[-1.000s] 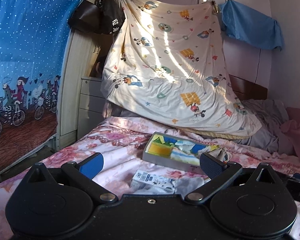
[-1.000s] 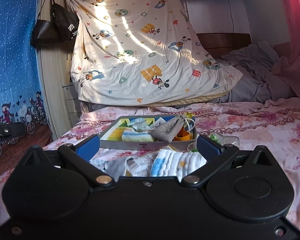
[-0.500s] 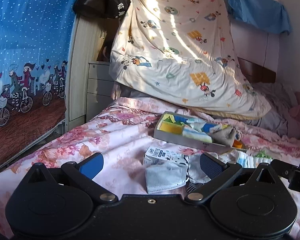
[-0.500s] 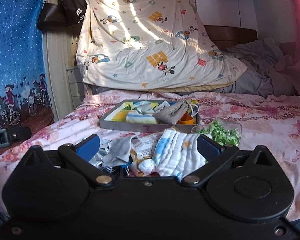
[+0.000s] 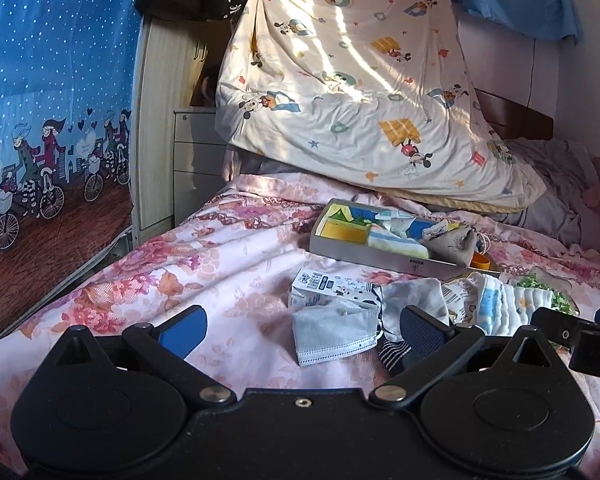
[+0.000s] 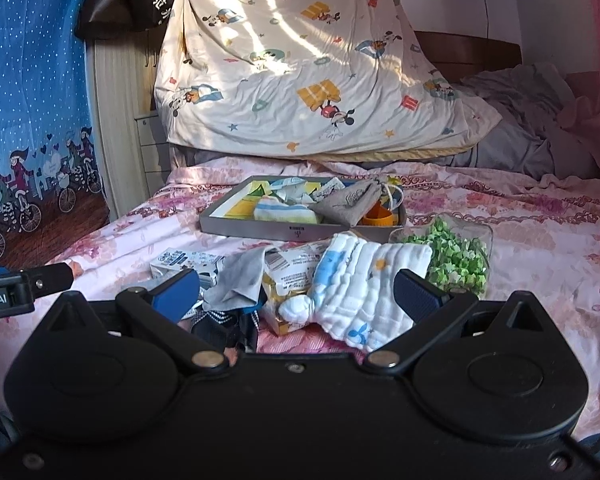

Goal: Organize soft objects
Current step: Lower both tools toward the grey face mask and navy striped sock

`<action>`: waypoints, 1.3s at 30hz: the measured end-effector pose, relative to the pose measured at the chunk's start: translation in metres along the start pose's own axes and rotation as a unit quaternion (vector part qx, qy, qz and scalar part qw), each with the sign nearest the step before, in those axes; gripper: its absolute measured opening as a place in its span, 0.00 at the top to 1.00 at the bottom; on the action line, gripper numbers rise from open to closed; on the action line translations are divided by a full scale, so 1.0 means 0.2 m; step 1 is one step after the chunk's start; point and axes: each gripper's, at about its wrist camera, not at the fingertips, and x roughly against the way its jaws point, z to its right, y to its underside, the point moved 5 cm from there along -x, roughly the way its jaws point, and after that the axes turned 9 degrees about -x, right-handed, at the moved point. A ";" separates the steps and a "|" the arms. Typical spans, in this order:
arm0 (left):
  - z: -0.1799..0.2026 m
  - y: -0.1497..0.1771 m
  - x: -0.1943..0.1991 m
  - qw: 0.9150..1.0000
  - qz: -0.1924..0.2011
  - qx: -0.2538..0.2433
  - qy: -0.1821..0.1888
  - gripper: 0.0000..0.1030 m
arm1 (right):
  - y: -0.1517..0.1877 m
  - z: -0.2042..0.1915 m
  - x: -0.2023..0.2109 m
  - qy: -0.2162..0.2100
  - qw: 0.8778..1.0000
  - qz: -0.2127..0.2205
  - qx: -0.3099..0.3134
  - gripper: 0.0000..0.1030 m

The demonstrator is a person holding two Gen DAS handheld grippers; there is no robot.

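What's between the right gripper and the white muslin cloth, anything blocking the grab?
Nothing visible. The white muslin cloth lies on the bedspread directly between the open fingers of the right gripper. A yellow snack packet is partly tucked under its left edge, and the jar of green stars sits just to its right.

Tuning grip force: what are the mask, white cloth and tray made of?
Mask: looks like nonwoven fabric, matte grey; pleats and stitched edge show. White cloth: probably cotton gauze, soft and quilted; puckered ribs, knotted corner. Tray: rigid, flat grey walls with a small label; metal or coated board, cannot tell. Both grippers, left and right, are open.
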 end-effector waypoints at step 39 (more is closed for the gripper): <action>-0.19 0.03 -0.51 0.983 -0.163 0.089 -0.011 0.01 | 0.15 -0.35 -0.40 -0.091 0.975 -0.133 0.155 0.01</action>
